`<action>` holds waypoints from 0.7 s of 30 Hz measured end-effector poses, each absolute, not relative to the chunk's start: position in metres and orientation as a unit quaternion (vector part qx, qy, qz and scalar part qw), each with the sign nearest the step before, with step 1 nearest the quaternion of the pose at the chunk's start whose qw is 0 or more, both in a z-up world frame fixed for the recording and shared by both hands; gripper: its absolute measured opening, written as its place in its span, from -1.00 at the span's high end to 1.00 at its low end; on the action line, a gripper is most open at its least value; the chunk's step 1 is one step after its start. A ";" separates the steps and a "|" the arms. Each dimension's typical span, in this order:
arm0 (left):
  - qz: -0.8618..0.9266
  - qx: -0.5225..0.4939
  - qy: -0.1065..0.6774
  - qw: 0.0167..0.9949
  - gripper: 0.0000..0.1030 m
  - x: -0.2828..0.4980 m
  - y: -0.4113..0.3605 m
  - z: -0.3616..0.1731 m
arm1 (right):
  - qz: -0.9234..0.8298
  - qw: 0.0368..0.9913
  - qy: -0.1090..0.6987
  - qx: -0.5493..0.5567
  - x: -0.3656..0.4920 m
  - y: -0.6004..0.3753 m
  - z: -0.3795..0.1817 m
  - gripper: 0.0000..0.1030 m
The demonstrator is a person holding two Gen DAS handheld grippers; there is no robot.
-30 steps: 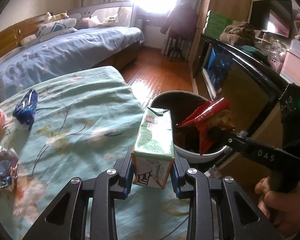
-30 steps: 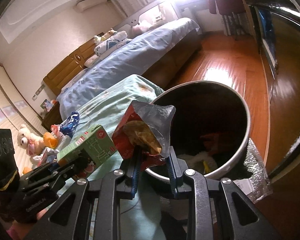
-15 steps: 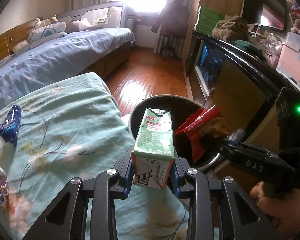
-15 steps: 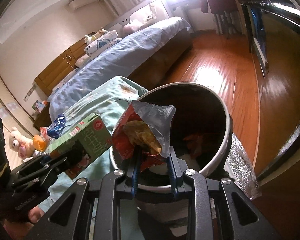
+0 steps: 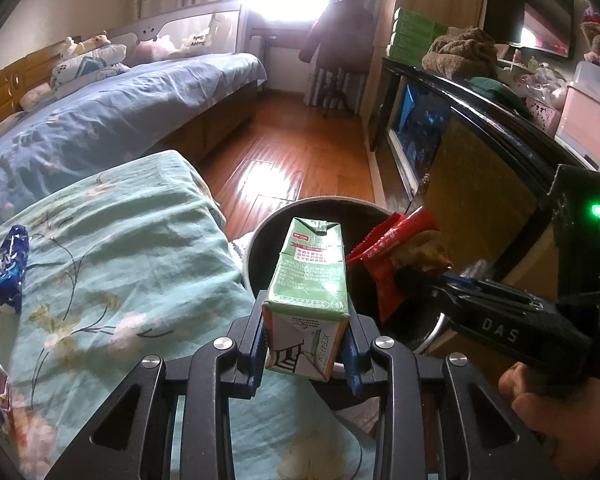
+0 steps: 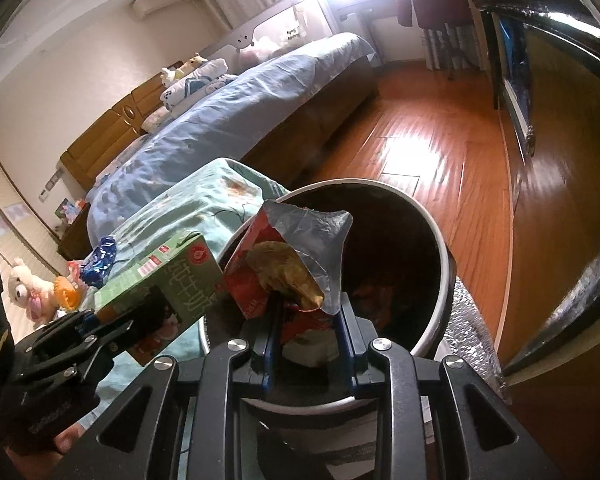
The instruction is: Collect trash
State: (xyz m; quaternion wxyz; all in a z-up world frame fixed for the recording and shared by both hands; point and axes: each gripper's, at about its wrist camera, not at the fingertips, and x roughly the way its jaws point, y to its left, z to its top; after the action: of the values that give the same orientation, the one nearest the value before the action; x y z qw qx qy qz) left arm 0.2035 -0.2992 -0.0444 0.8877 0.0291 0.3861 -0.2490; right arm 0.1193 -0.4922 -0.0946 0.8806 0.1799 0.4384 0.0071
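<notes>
While both pieces of trash hang over the bin (image 5: 256, 248), I hold each one by its near end so the bulk points out past the fingers and can fall straight in once I let go. My left gripper (image 5: 305, 354) has its jaws clamped on the base of the green carton (image 5: 312, 280), which leans forward with its folded top over the dark opening. My right gripper (image 6: 306, 334) has its jaws pressed together on the crumpled lower part of the red snack bag (image 6: 256, 284), torn mouth up and open above the bin's near side. From the left camera I see the bag only side-on, to the right of the carton, and nothing of the bin's inside. From the right camera I look down into the bin, where some scraps already lie at the bottom, and I can see the bag's silver lining with something brown inside. A blue wrapper (image 5: 6, 272) lies on the green bedspread (image 5: 120, 248) to the far left, not yet picked up.
</notes>
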 end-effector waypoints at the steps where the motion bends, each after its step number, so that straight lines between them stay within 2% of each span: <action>1: -0.249 0.029 0.386 0.888 0.42 0.204 -0.299 -0.044 | 0.007 0.880 0.439 0.180 0.120 -0.493 -0.095 0.49; 21: -0.250 0.025 0.398 0.882 0.41 0.222 -0.306 -0.050 | -0.005 0.876 0.450 0.172 0.132 -0.504 -0.099 0.44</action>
State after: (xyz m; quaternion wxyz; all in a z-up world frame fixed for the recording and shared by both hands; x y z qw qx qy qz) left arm 0.2225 -0.3064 -0.0497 0.8824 0.0251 0.3976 -0.2502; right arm 0.1318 -0.5037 -0.0986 0.8765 0.1716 0.4498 -0.0053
